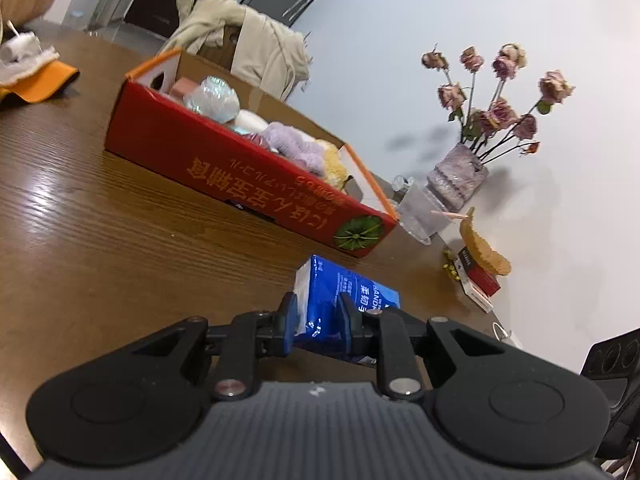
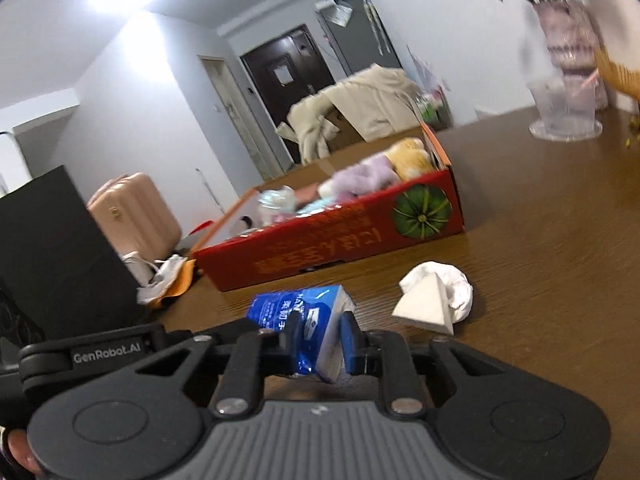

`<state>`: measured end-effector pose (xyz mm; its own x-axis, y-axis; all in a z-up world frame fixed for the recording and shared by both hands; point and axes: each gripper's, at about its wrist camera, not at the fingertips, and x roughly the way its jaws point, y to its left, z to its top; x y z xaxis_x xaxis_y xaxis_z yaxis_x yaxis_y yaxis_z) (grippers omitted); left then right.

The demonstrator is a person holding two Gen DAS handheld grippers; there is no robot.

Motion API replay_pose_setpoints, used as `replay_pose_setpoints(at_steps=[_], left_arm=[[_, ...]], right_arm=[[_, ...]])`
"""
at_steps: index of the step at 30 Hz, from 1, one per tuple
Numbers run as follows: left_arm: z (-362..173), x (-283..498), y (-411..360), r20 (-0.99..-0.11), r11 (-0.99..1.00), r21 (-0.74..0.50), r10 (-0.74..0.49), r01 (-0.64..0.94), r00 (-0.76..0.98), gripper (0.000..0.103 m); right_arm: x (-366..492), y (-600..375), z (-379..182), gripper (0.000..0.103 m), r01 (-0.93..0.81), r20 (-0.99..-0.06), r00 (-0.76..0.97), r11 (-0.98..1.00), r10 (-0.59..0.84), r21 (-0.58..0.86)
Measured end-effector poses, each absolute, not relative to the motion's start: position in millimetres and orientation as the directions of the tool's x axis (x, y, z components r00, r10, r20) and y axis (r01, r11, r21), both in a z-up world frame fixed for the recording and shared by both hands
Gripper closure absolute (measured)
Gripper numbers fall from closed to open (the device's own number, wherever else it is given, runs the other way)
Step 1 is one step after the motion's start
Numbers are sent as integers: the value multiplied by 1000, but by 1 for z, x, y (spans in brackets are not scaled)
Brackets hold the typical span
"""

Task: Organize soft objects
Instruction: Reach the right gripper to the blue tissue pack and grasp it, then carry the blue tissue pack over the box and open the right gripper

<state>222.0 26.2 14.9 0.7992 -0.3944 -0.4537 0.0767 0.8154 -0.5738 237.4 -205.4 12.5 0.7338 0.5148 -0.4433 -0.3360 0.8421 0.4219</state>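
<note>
Left gripper [image 1: 318,312]: clamped on tissue pack [image 1: 340,300]
Right gripper [image 2: 320,334]: clamped on same pack [image 2: 304,320]
Box [image 1: 240,172]: beyond fingers
Sponge [image 2: 426,308]: right of right fingers

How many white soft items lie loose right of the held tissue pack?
2: a triangular sponge in front, a crumpled cloth touching behind it. Others may be hidden.

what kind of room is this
Most likely a lived-in home dining or living area: a wooden table with a vase of dried roses, a pink suitcase on the floor, and a dark entrance door behind.
</note>
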Motion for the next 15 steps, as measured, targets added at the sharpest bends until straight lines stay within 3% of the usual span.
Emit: replay_pose_setpoints(at_steps=[9,15], left_arm=[[40,204,14,-400,827,-549,-383,116,833,82],[70,255,7,-360,818,-549,-418,173,834,82]], right_arm=[[216,-214,37,83,-360,-388,765,841,514,403],[252,-224,66,83,-376,-334,799,849,500,370]])
